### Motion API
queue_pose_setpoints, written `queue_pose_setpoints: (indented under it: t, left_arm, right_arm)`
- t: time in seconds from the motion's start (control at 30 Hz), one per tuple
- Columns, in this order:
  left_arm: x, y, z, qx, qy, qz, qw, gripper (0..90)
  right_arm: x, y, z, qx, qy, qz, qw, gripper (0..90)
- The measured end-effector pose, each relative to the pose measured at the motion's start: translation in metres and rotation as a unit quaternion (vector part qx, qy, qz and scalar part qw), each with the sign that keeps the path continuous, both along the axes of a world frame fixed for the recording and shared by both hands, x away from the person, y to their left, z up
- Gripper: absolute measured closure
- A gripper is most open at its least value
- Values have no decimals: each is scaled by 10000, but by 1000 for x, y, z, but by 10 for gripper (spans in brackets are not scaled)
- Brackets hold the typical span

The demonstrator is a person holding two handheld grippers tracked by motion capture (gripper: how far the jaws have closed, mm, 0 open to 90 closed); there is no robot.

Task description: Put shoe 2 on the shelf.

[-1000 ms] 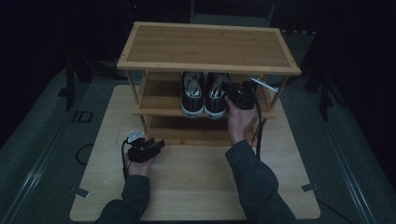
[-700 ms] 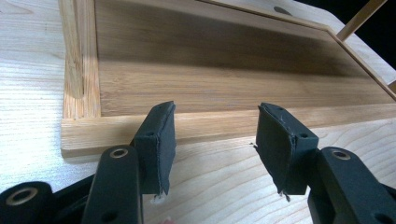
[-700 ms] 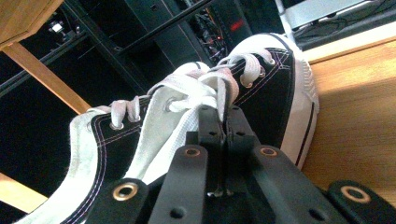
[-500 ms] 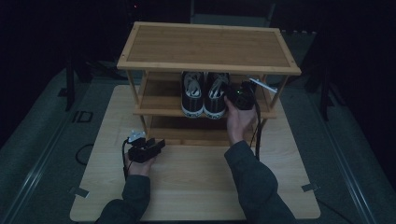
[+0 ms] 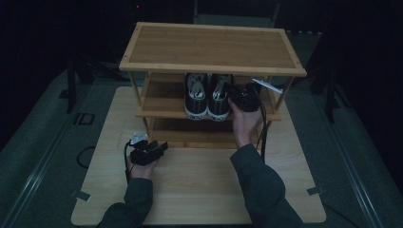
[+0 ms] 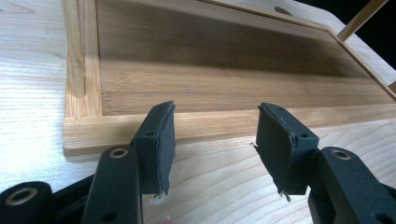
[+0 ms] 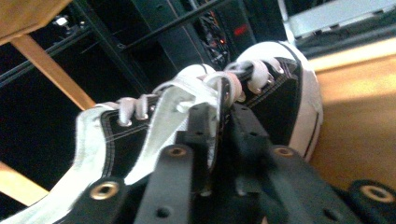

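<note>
Here, item by item. Rack [image 5: 211, 47]: a three-tier wooden shoe rack, standing at the far half of a pale wooden table [image 5: 199, 190].

Sneakers: two black-and-white lace-up sneakers side by side on the middle shelf, toes toward the person. The left sneaker [image 5: 196, 95] stands free; the right sneaker [image 5: 219, 96] is the one being handled.

Right gripper [image 5: 237, 97]: the high view places it at the right sneaker's outer side, hand beneath the shelf edge, but cannot resolve the jaws. The right gripper view can: the right gripper [image 7: 218, 140] has its two black jaws close together with a thin white edge of the sneaker [image 7: 280, 93] at the laces still between them (the jaws have just been opening slightly, and whether the pads still press is hard to say).

Left gripper [image 5: 161, 146]: resting near the table's left, in front of the rack's bottom shelf. Its own view shows the left gripper [image 6: 212, 135] with jaws wide apart and nothing between them, facing the bottom shelf [image 6: 233, 88] frame.
</note>
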State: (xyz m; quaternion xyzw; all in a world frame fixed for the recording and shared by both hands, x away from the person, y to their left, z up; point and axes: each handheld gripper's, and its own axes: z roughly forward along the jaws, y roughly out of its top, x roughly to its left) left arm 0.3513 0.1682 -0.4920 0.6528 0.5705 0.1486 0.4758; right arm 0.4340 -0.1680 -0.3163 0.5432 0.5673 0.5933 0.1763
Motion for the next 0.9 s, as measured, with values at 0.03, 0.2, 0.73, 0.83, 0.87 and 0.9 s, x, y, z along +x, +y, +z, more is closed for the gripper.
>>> queue_pose_setpoints:
  t: [0.03,0.2,0.73,0.83,0.87,0.9]
  left_arm:
    - [0,0,0,0,0,0,10000,479]
    - [0,1,0,-12,-4,9,10000,479]
    - [0,1,0,-6,-15,25,10000,479]
    - [0,1,0,-4,-12,23,10000,478]
    - [0,1,0,-6,-9,24,10000,478]
    - [0,1,0,-6,-9,24,10000,478]
  right_arm:
    - [-1,0,1,-47,-19,13,10000,747]
    - [-4,-4,3,-175,-39,107,9998,696]
    - [-30,-26,8,-476,-250,188,9984,647]
    - [-36,-30,7,-557,-284,190,9979,642]
    - [-43,-34,5,-612,-358,171,9973,636]
    - [-43,-34,5,-612,-358,171,9973,636]
